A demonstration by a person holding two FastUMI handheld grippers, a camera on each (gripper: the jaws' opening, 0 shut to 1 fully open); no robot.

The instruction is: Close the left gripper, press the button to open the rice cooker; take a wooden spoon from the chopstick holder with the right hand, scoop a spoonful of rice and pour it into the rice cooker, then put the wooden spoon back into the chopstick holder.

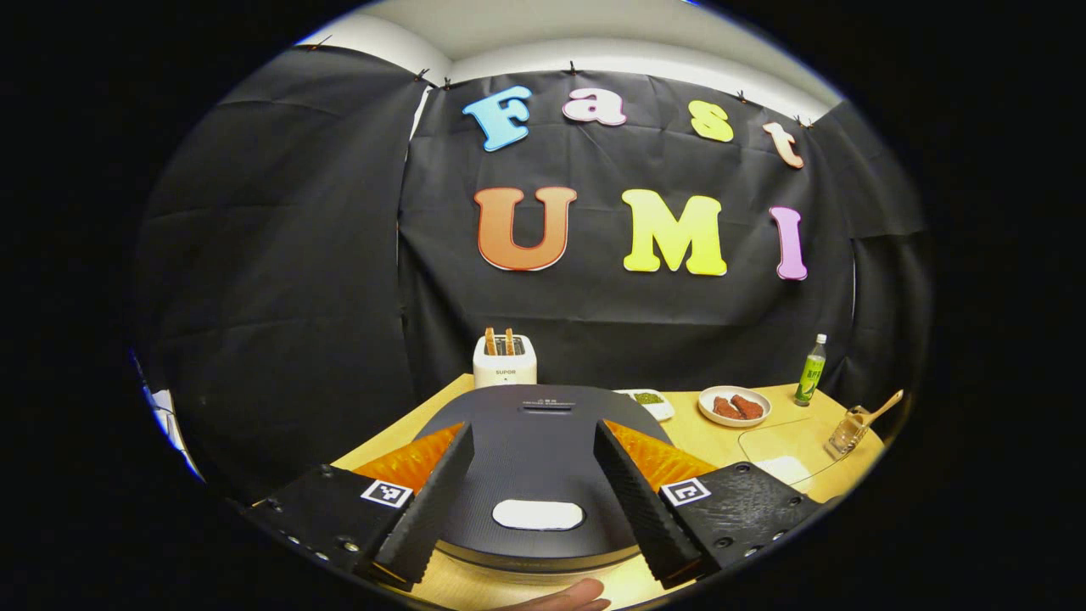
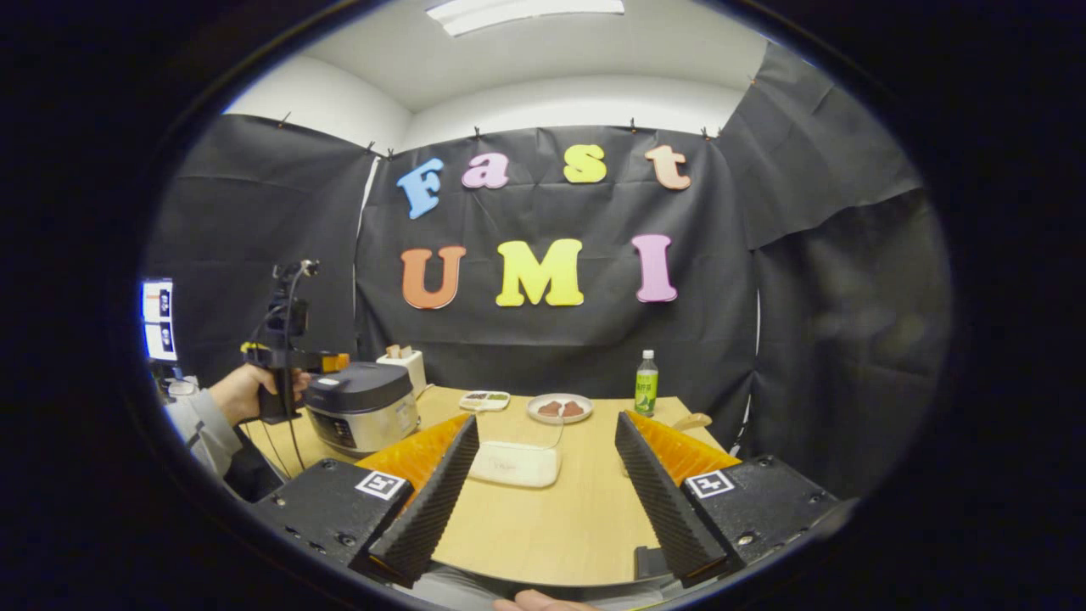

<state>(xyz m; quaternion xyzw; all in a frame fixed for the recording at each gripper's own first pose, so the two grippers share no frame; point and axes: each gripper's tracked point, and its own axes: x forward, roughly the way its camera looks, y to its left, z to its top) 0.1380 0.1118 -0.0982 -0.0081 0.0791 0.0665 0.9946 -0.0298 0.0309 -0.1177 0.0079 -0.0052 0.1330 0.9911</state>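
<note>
Left gripper: hung just above the front of the rice cooker, fingers spread wide apart and holding nothing; in the right gripper view it showed by the cooker's left side, gripped by a hand.
Right gripper: held over the table's near edge, right of the rice cooker and well apart from it, fingers splayed and empty.
Button: a pale oval on the front of the cooker's lid, between the left gripper's fingers, not touched.
Rice cooker: dark lid down and closed, standing on the wooden table; in the right gripper view it stood at the table's left end.
White container: flat with a clear lid, on the table right of the cooker and between the right gripper's fingers farther off.
Chopstick holder: clear, far to the cooker's right near the table's edge.
Wooden spoon: stood tilted in the chopstick holder, handle leaning up to the right.
Small dish: just behind the cooker's right side, with something green in it.
Plate: right of that dish, with reddish-brown pieces on it.
Toaster: white, behind the cooker, with two slices sticking up.
Green bottle: upright, far behind and right of the cooker, against the wall.
</note>
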